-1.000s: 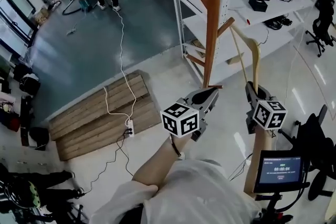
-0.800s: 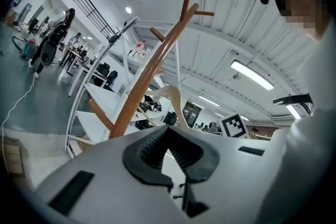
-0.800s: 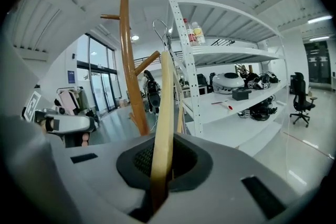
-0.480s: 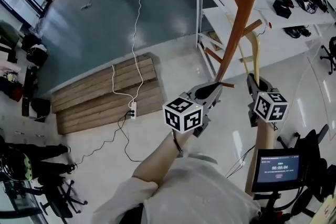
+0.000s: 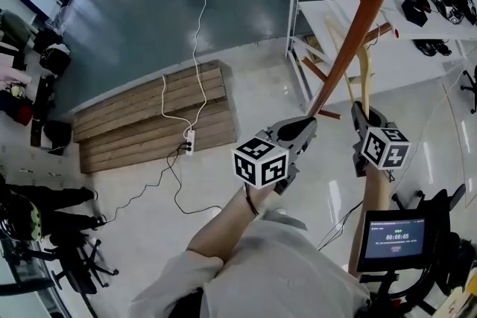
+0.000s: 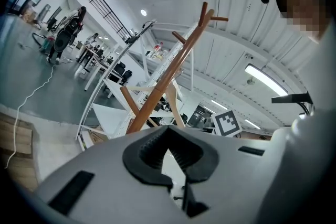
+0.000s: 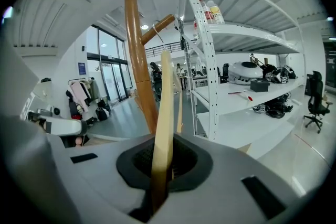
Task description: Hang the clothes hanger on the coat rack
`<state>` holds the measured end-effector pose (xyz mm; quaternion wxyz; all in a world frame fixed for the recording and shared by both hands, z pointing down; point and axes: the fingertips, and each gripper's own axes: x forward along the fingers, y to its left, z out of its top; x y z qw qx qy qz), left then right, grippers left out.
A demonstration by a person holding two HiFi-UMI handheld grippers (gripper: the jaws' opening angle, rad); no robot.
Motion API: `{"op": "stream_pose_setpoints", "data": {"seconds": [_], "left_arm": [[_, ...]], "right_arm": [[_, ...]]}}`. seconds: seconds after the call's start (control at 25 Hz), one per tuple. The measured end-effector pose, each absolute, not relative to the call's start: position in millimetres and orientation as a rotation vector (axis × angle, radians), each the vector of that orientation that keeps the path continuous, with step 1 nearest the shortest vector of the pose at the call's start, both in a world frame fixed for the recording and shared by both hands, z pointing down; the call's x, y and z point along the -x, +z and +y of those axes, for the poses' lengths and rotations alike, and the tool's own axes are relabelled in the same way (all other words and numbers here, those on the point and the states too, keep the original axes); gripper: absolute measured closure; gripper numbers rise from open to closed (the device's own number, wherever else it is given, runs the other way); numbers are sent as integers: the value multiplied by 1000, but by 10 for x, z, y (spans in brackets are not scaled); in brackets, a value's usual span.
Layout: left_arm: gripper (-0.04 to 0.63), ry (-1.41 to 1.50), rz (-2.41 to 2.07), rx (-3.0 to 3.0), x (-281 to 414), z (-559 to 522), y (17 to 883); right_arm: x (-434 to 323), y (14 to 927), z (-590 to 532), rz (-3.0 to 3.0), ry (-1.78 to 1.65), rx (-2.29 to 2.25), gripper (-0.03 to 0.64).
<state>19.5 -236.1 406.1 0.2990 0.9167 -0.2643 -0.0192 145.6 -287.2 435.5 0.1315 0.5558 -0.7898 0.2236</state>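
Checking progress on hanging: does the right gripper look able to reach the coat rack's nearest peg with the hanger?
Probably yes: the right gripper, shut on the hanger, faces the coat rack's peg with only open air between them.

**Warm wood against grey, white and black**

The coat rack is reddish-brown wood, while the clothes hanger is a pale, yellowish wood. Both the left hand-held gripper and the right hand-held gripper have light grey shells with black ribbed pads. Each cube is white with bold black square patterns. The shelving is white. The floor is dark blue-grey farther off and glossy off-white nearer. The planks are weathered brown. The sleeve is off-white.
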Motion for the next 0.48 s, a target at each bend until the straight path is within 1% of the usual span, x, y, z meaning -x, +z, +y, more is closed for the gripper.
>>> {"op": "stream_pose_setpoints", "data": {"seconds": [0.48], "left_arm": [[589, -28, -741, -2411, -43, -2351, 4249]], "right_arm": [[-1260, 4536, -2878, -2316, 649, -1557, 606]]}}
